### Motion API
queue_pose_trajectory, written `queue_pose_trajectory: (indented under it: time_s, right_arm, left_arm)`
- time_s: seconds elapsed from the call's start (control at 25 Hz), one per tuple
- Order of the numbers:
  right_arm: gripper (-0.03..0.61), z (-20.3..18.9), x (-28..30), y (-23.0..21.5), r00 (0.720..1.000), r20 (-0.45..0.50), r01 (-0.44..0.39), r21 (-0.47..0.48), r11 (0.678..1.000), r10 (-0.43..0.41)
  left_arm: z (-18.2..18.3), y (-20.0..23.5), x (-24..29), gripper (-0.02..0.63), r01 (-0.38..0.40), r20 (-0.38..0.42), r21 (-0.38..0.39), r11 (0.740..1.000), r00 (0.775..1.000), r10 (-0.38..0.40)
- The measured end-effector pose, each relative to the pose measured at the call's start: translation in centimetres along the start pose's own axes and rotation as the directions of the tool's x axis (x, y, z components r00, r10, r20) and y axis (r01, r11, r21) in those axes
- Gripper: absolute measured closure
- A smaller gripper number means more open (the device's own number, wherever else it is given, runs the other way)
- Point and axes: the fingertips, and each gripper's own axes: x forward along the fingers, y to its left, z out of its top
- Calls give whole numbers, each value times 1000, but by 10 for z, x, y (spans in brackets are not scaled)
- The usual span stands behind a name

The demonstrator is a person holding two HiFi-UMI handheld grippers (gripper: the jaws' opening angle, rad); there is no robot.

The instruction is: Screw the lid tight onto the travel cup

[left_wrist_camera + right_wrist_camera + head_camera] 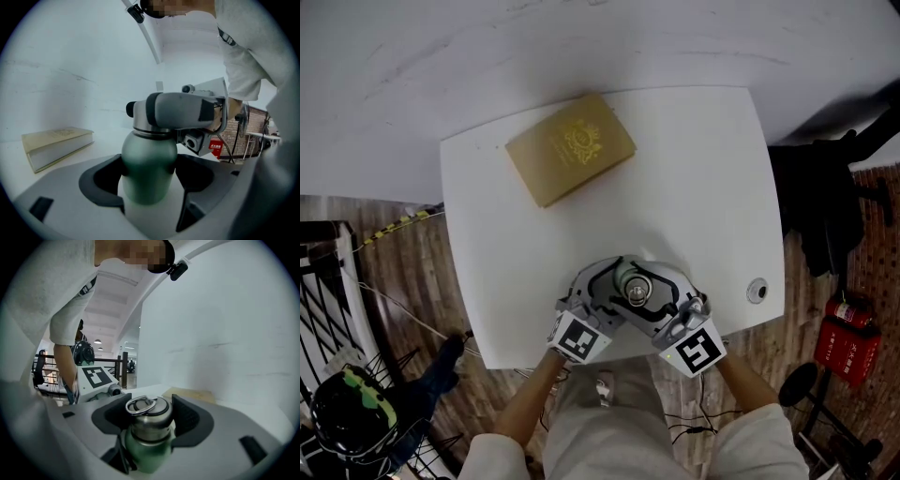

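Green travel cup (149, 157) held between both grippers, over the near edge of the white table (675, 169).

Cup upright, steel lid (151, 420) on top, wire ring (139, 405) lying on the lid. Left gripper (150, 183) pinches the green body, with a dark pad tight on each side. Right gripper (150, 418) comes from the opposite side and grips the lid, pads against its left and right rim, jaws fairly wide around it. In the head view the two grippers meet nose to nose around the cup, marker cubes toward the person, just in front of the person's lap. Can't tell if the cup's base touches the table. Tan book (570, 148) lies flat near the far left corner of the table, well apart from the cup.
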Motion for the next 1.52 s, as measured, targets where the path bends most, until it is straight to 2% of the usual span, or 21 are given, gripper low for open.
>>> queue_pose_trajectory:
  time_s: [0.2,0.44,0.72,0.84,0.88,0.96,1.04,1.2,1.32,1.4,1.52]
  right_arm:
    - [314,-1,0,-5,987,-11,163,50,985,-162]
    - [314,4,-1,-14,931,26,361,103,927,-365]
    - [314,6,-3,-18,878,23,473,102,875,-478]
    - [313,6,-4,-18,869,21,489,122,864,-495]
    - [313,6,-4,-17,874,26,477,136,868,-485]
    - [312,6,-3,-13,902,45,417,160,895,-428]
    - [232,6,-1,-7,939,57,325,164,931,-338]
    - [233,4,-3,0,987,36,151,101,983,-155]
    - [241,5,-4,5,1000,10,16,6,1000,-16]
    - [247,4,-3,9,998,-9,-67,-29,997,67]
    - [249,1,-3,12,989,-35,-147,-60,987,145]
  left_arm:
    - [1,0,-1,268,1,-2,-2,1000,1000,-1]
    - [2,0,0,268,0,4,-10,1000,1000,0]
    - [3,0,-1,268,1,0,-5,1000,1000,-1]
    - [3,-1,-1,268,2,-1,-6,1000,1000,-2]
    - [3,-1,-1,268,2,-1,-6,1000,1000,-2]
    - [3,-1,-2,268,1,-2,-7,1000,1000,-1]
    - [3,0,-1,268,1,0,-6,1000,1000,-1]
    - [3,0,-1,268,3,3,-6,1000,1000,-3]
    - [3,0,-1,268,2,2,-5,1000,1000,-2]
    - [3,0,-1,268,1,2,-6,1000,1000,-1]
    - [3,0,-1,268,1,3,-5,1000,1000,-1]
